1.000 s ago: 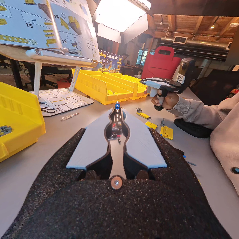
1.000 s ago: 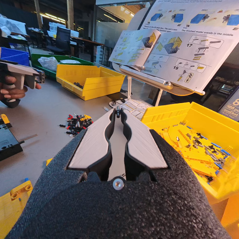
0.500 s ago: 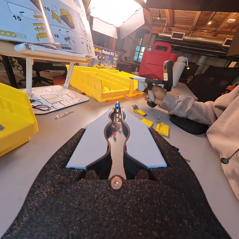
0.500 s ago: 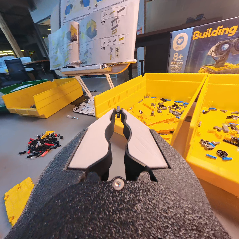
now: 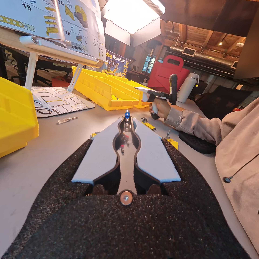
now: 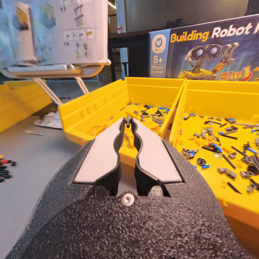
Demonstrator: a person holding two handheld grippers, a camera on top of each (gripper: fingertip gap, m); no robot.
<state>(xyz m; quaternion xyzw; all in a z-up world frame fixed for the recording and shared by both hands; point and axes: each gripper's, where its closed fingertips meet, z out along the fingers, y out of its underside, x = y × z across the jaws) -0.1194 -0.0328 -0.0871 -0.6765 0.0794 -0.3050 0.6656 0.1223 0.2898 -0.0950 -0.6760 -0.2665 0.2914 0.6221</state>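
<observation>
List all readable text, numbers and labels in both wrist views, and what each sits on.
I'm not transcribing any writing; these are the things that bear it.
Open instruction booklet on the white stand: step numbers and diagrams, sharp in the left view, blurred in the right.
Dark blue kit box behind the yellow bins: large title, badge and small print, all legible.
White mat under the stand: marking too small to read.

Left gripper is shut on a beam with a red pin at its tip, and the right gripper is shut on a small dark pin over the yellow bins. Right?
Not quite. In the left wrist view the left gripper is shut on a dark beam whose pin is blue, not red. The rest holds: the right gripper pinches a small dark pin over the yellow bins.
</observation>
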